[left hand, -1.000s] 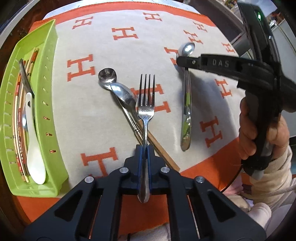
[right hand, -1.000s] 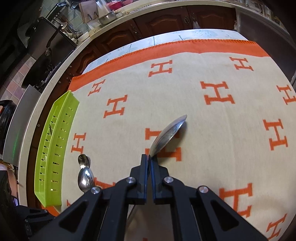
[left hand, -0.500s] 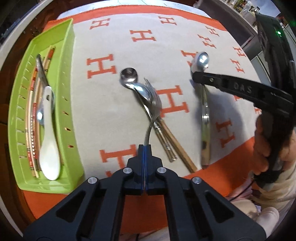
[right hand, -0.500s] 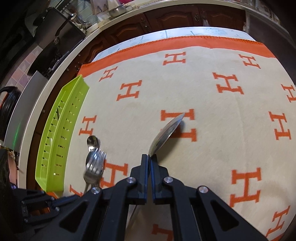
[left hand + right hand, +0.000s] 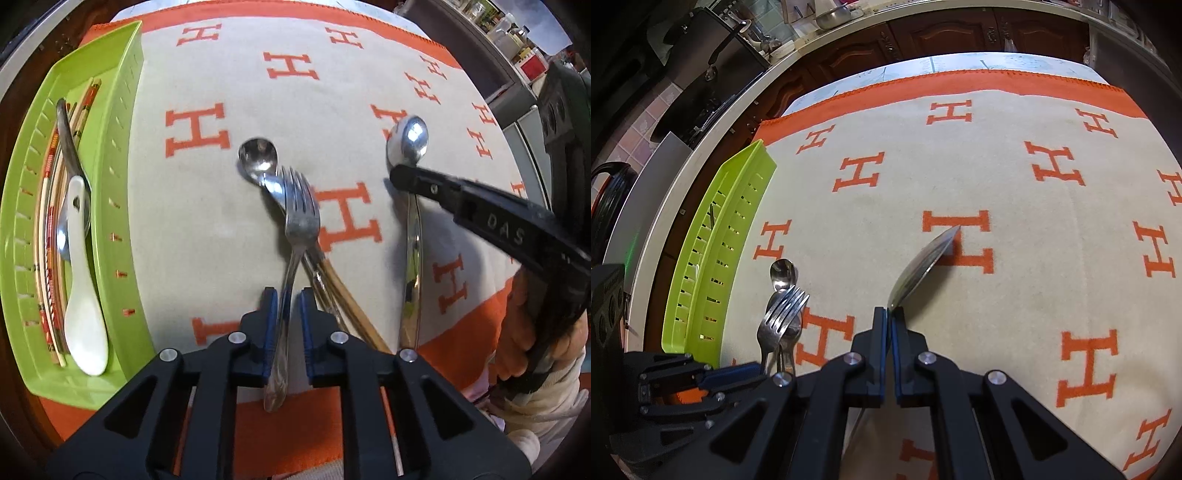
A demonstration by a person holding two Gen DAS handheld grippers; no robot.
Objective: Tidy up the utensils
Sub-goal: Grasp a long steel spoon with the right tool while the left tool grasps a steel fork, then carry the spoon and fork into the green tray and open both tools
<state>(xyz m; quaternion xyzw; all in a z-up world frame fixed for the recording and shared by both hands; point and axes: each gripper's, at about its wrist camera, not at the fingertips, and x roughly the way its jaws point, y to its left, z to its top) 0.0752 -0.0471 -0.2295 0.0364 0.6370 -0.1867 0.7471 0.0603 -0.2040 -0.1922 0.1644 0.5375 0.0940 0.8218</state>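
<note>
My left gripper point(image 5: 287, 317) is open, and the handle of a steel fork point(image 5: 301, 218) runs loosely between its blue pads. The fork's tines lie over a small steel spoon point(image 5: 258, 158) and a pair of wooden chopsticks point(image 5: 347, 295) on the cloth. My right gripper point(image 5: 889, 317) is shut on the neck of a large steel spoon point(image 5: 923, 266), whose bowl points forward. In the left wrist view, that large spoon point(image 5: 408, 140) is pinched at the right, its handle reaching toward the near edge. A green tray point(image 5: 110, 184) sits at the left.
The tray holds a white ceramic spoon point(image 5: 83, 295), patterned chopsticks point(image 5: 50, 236) and a metal spoon. A cream cloth with orange H marks point(image 5: 960, 166) covers the round table. A person's hand point(image 5: 517, 354) grips the right tool. Dark cabinets stand beyond the far rim.
My left gripper's jaws have come apart around the fork handle; they were shut on it before. The right gripper still holds the large spoon in about the same place.
</note>
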